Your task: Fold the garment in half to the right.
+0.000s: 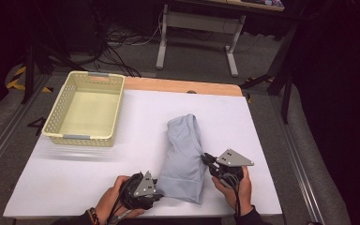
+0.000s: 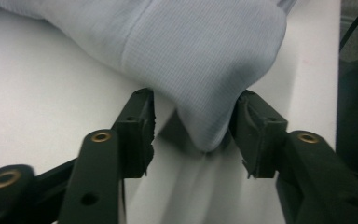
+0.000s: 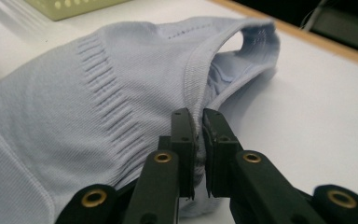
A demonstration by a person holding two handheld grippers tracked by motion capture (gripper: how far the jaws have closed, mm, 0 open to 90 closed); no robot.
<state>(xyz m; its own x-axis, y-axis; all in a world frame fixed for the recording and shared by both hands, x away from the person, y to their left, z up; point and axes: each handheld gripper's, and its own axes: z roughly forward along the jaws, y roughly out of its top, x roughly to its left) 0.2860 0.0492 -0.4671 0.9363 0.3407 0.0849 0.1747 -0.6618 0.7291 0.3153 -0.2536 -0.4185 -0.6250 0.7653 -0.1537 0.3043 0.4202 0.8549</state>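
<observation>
At far left a pale yellow basket [image 1: 85, 108] stands on the white tabletop [image 1: 262, 140], well apart from the work. The left hand-held gripper [image 2: 196, 130] straddles the near corner of the light blue garment [image 1: 183, 157] – jaws parted, pads not pressing. The garment lies folded at mid-tabletop; the right hand-held gripper [image 3: 199, 140] – jaws nearly together – pinches its stitched edge.

A pale yellow perforated basket [image 1: 85, 108] sits on the white-covered bench [image 1: 140, 122] at about ten o'clock, with grey handles on its near and far rims. Beyond the bench, at twelve o'clock, a white desk frame [image 1: 198, 28] stands on grey floor [image 1: 192, 65] among loose black cables [image 1: 117, 40].
</observation>
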